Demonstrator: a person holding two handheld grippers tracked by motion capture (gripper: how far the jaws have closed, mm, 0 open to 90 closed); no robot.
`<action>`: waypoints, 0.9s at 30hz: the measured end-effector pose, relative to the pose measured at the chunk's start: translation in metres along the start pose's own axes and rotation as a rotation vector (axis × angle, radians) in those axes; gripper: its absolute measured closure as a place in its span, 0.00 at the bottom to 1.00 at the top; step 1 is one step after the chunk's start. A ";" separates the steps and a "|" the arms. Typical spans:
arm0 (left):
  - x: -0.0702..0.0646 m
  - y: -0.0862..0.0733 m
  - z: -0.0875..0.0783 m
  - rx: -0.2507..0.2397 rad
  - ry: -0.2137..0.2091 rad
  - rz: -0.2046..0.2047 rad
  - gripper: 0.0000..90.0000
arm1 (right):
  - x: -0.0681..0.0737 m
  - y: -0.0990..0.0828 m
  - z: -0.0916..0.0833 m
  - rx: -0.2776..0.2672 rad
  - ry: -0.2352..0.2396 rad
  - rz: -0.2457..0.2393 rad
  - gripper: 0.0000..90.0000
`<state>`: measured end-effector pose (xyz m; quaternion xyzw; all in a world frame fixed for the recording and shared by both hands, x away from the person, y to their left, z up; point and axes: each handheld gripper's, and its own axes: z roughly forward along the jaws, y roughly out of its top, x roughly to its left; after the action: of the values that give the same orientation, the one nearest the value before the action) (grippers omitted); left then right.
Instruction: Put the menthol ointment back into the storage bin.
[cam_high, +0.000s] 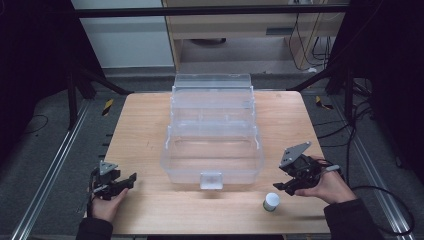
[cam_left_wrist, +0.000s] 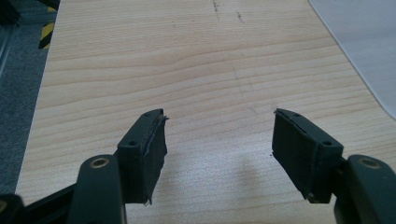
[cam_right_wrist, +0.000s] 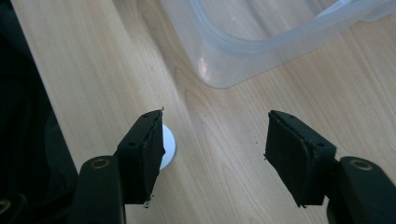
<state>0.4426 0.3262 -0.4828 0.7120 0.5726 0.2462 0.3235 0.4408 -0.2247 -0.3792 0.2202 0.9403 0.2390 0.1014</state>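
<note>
- Box (cam_high: 212, 145) of clear plastic stands at the middle of the wooden surface (cam_high: 150, 210), lid open and leaning back on the far side; a small clear latch tab sits on its near wall.
- Small white bottle (cam_high: 271, 201) stands upright on the surface, just off the box's near right corner and apart from it.
- Right gripper (cam_high: 285, 186) is held in the person's right hand (cam_high: 327, 185), to the right of the box's near end and just right of the bottle, not touching it.
- In the right gripper view the right gripper (cam_right_wrist: 212, 149) has its jaws spread wide with nothing between them; the bottle (cam_right_wrist: 169, 148) peeks out beside the left jaw, and the box's rounded corner (cam_right_wrist: 233, 56) lies ahead.
- Left gripper (cam_high: 131, 179) is held in the left hand (cam_high: 107, 202), left of the box's near end and well apart from it.
- In the left gripper view the left gripper (cam_left_wrist: 217, 144) is also spread wide and empty, over bare wood (cam_left_wrist: 187, 60), with an edge of the box (cam_left_wrist: 369, 46) at the upper right.
</note>
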 end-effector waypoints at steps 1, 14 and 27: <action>0.000 0.000 0.000 0.000 0.000 0.000 0.38 | 0.002 0.002 0.001 0.011 0.012 -0.013 0.42; 0.000 0.000 -0.001 -0.004 0.001 0.002 0.38 | 0.011 0.003 0.007 0.087 0.059 -0.094 0.44; 0.000 0.001 -0.001 -0.006 0.001 0.002 0.38 | 0.020 0.004 0.018 0.162 0.114 -0.171 0.43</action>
<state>0.4419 0.3262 -0.4813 0.7115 0.5711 0.2488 0.3251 0.4299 -0.2045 -0.3944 0.1326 0.9761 0.1647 0.0499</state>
